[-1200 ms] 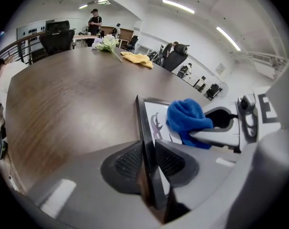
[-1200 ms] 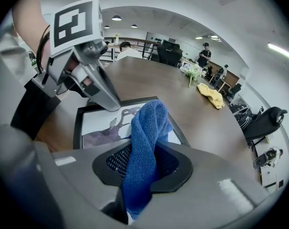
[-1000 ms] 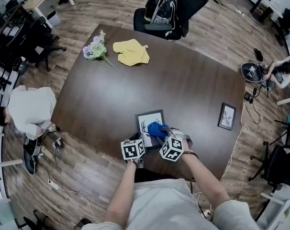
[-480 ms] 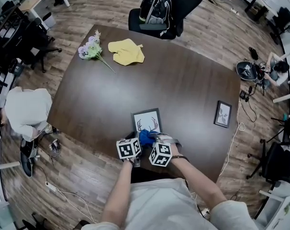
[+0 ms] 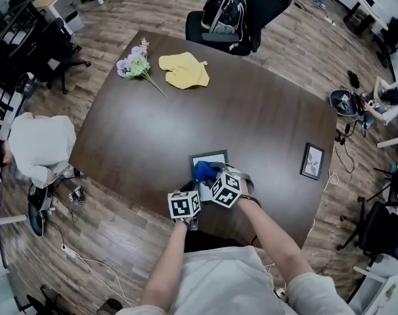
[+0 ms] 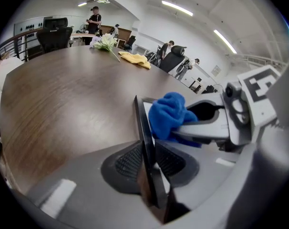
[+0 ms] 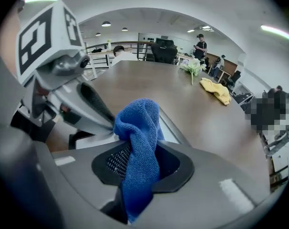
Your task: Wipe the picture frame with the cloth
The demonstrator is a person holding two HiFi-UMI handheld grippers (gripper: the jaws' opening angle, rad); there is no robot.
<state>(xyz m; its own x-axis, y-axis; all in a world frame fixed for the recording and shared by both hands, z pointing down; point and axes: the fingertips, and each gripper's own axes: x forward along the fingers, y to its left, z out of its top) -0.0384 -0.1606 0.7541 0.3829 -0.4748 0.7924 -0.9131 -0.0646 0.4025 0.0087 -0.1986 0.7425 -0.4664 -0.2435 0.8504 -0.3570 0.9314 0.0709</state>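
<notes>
A black picture frame (image 5: 211,157) with a white print lies tilted near the table's front edge. My left gripper (image 5: 193,189) is shut on its near edge; in the left gripper view the frame's black rim (image 6: 145,147) stands edge-on between the pads. My right gripper (image 5: 209,175) is shut on a bunched blue cloth (image 5: 203,170) that rests on the frame's glass. In the right gripper view the blue cloth (image 7: 139,147) hangs between the jaws, with the left gripper (image 7: 63,87) close on the left. The cloth (image 6: 170,114) hides much of the print.
A yellow cloth (image 5: 182,71) and a flower bunch (image 5: 134,65) lie at the table's far left. A second small frame (image 5: 312,161) lies near the right edge. An office chair with a backpack (image 5: 226,10) stands behind the table. A person (image 5: 38,146) crouches at the left.
The right gripper has slid the blue cloth across the frame's glass, from its right part toward the left and middle. The left gripper has kept its hold in place.
</notes>
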